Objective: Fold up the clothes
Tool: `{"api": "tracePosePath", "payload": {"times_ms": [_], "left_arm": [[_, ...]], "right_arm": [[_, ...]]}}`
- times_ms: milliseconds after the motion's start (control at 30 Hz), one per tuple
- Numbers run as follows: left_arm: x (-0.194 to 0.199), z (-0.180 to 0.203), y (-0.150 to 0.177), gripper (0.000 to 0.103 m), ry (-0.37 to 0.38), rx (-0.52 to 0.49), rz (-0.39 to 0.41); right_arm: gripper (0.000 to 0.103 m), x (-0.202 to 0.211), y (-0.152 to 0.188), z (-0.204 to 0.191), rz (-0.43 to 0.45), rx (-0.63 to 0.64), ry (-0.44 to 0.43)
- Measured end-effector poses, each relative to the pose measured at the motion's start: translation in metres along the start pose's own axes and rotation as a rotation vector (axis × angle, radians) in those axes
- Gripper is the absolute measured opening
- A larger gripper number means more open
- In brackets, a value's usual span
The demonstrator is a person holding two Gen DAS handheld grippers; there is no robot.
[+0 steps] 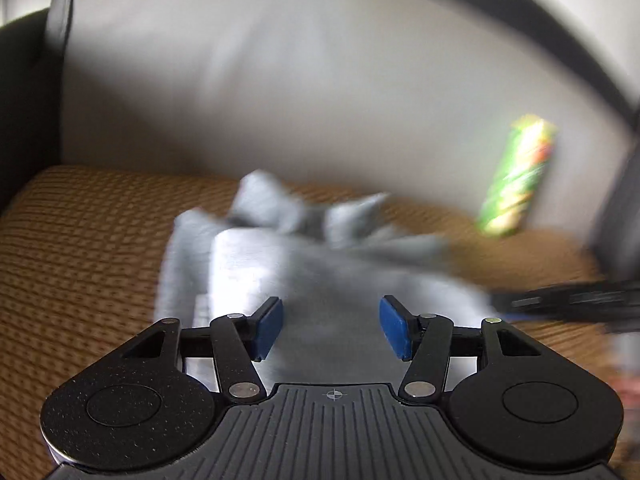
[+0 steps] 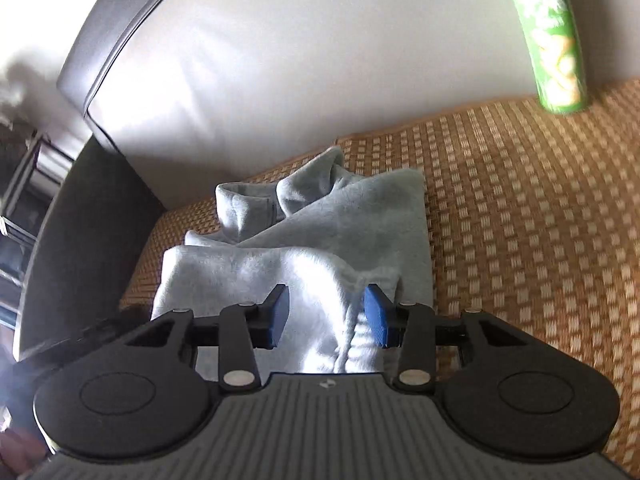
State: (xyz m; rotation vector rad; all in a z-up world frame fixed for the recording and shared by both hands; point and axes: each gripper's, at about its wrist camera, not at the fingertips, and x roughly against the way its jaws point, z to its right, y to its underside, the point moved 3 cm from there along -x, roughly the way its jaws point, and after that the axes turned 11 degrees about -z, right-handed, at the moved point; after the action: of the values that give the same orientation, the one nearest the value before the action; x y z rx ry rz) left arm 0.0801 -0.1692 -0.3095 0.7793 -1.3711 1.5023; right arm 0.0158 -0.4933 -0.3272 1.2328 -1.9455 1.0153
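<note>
Right now my right wrist view is sharp, and my left wrist view is all blurry. In the sharp one I see the light blue hoodie (image 2: 304,248) lying partly folded on the woven brown mat (image 2: 520,220), with its hood bunched at the far end, close to the grey sofa back (image 2: 280,60). The blurry view shows something the other does not: a dark, smeared shape (image 1: 572,304) sticking in from the right, over the mat.

My left gripper (image 1: 331,326) points down at the near part of the hoodie. Its blue pads (image 1: 269,328) are wide apart and nothing is squeezed between them. My right gripper (image 2: 326,316) also points down. Its jaws are apart too, with a bump of cloth and a cuff between them, but I cannot see the pads pinching it.

A green tube can (image 2: 556,40) stands at the far right, well apart from the hoodie.
</note>
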Motion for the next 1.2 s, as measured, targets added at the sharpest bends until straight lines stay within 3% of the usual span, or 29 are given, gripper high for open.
{"api": "tracePosePath", "payload": {"times_ms": [33,133,233,300,333,400,467,567,633,700,767,867,967,1033,1133,1200], "left_arm": [[-0.016,-0.009,0.004,0.061,-0.013,0.018,-0.036],[-0.028,-0.008,0.015,0.058,-0.038,-0.103,0.011],[-0.016,-0.007,0.013,0.058,-0.049,-0.127,0.006],[-0.002,-0.005,0.011,0.061,-0.054,-0.129,-0.007],[0.009,0.0,0.016,0.062,-0.065,-0.17,0.01],[0.026,0.011,0.03,0.073,-0.084,-0.263,0.045],[0.022,0.016,0.044,0.073,-0.106,-0.296,0.025],[-0.005,0.011,0.054,0.073,-0.126,-0.281,-0.013],[-0.012,0.011,0.053,0.074,-0.134,-0.275,-0.013],[0.014,0.011,0.055,0.072,-0.108,-0.237,0.007],[0.043,0.01,0.056,0.073,-0.079,-0.197,0.029],[0.09,0.01,0.092,0.075,-0.042,-0.229,0.028],[0.1,0.009,0.144,0.074,-0.015,-0.235,-0.088],[0.095,0.015,0.181,0.073,0.004,-0.248,-0.172],[0.087,0.026,0.231,0.071,-0.042,-0.363,-0.188],[0.08,0.023,0.24,0.072,-0.04,-0.346,-0.181]], "right_arm": [[0.048,-0.005,0.0,0.001,0.005,0.013,0.016],[0.055,-0.04,0.005,0.008,-0.027,0.037,0.086],[0.064,-0.069,0.016,0.006,-0.019,0.101,0.144],[0.061,-0.06,0.017,0.002,0.005,0.108,0.153],[0.057,-0.047,0.018,0.0,0.026,0.094,0.145],[0.058,-0.016,0.029,-0.007,0.078,0.098,0.108],[0.059,-0.01,0.042,-0.016,0.072,0.145,0.117],[0.061,-0.019,0.058,-0.027,0.036,0.213,0.156],[0.07,-0.048,0.062,-0.026,-0.035,0.226,0.198],[0.071,-0.055,0.063,-0.024,-0.047,0.232,0.208],[0.064,-0.034,0.061,-0.027,-0.027,0.22,0.185],[0.064,0.015,0.09,-0.038,-0.004,0.221,0.126],[0.064,0.057,0.128,-0.05,-0.004,0.225,0.082],[0.064,0.06,0.164,-0.057,-0.048,0.22,0.087],[0.063,0.051,0.215,-0.065,-0.113,0.206,0.108],[0.064,0.032,0.245,-0.066,-0.157,0.195,0.133]]}}
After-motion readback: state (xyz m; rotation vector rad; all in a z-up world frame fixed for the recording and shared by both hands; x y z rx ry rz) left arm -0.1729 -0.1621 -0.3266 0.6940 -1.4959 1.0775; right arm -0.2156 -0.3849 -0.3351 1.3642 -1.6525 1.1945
